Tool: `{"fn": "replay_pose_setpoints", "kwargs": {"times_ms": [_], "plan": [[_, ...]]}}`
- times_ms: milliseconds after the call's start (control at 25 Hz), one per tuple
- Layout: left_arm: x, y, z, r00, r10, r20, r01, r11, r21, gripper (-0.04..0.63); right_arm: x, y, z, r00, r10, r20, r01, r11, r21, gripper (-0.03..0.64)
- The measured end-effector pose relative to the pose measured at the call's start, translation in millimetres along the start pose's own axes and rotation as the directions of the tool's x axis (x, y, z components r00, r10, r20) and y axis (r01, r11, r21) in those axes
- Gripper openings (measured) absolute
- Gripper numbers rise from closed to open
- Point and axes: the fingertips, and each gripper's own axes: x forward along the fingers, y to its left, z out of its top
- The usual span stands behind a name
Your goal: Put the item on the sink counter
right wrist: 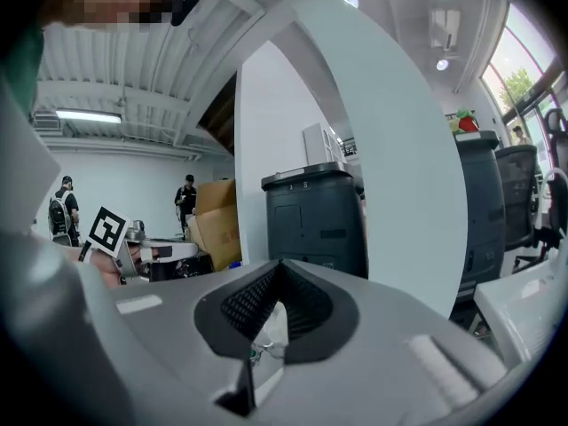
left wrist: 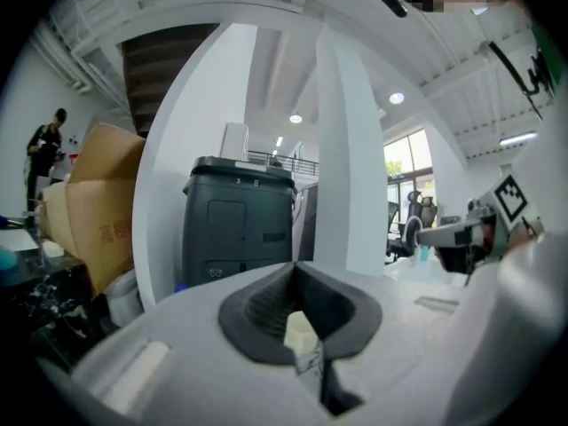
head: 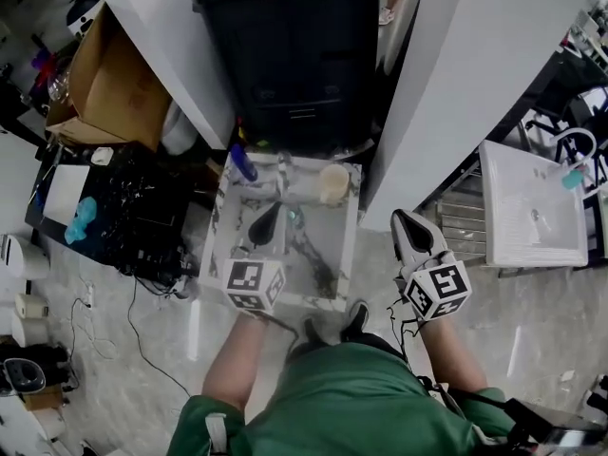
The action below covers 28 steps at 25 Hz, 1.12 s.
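Observation:
A small marble-topped table (head: 328,259) stands in front of me. A beige cup (head: 332,183), a blue item (head: 243,164) and a clear bottle-like thing (head: 285,186) sit along its far edge. My left gripper (head: 266,226) hovers over the middle of the table with its dark jaws together; in the left gripper view (left wrist: 302,318) only a sliver of something cream shows through the slit, and I see nothing held. Right of the table, above the floor, my right gripper (head: 410,231) has its jaws together and empty, as the right gripper view (right wrist: 266,313) also shows. The white sink counter (head: 518,231) lies further right.
A black bin (head: 294,55) stands behind the table between two white pillars. A cardboard box (head: 109,84) and a cluttered black bench (head: 142,217) are at the left, with cables on the floor. The sink has a faucet (head: 579,145) and a teal item (head: 573,180).

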Motion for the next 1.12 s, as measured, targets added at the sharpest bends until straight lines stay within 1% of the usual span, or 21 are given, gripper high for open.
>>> {"fn": "replay_pose_setpoints", "kwargs": {"times_ms": [200,400,560,680,800,920,1120], "plan": [[-18.2,-2.1,35.6,0.998,0.03,0.061,-0.03,1.0,0.006,-0.002,-9.6,2.3,35.8,0.997,-0.015,0.081,0.019,0.999,-0.046,0.002],[-38.1,-3.9,67.6,0.991,0.043,0.129,-0.048,0.998,0.035,-0.002,-20.7,11.5,72.8,0.983,-0.013,0.181,0.033,0.993,-0.109,0.003],[-48.9,-8.4,84.4,0.985,0.041,0.167,-0.049,0.998,0.045,-0.002,-27.4,17.5,88.0,0.977,-0.007,0.215,0.033,0.993,-0.117,0.003],[-50.8,-13.3,92.6,0.983,0.025,0.182,-0.037,0.997,0.063,-0.002,-30.9,18.6,96.1,0.97,-0.008,0.242,0.039,0.992,-0.122,0.002],[-50.9,-18.7,98.7,0.981,0.008,0.192,-0.025,0.996,0.083,-0.002,-32.9,16.6,101.7,0.965,-0.021,0.261,0.051,0.993,-0.107,0.002],[-49.3,-19.2,102.2,0.981,0.002,0.194,-0.02,0.995,0.093,-0.002,-31.4,18.6,106.3,0.961,-0.014,0.274,0.043,0.994,-0.101,0.002],[-44.9,-15.0,103.8,0.982,0.0,0.19,-0.017,0.996,0.088,-0.002,-28.3,25.2,113.7,0.956,0.018,0.293,0.027,0.989,-0.149,0.002]]}}
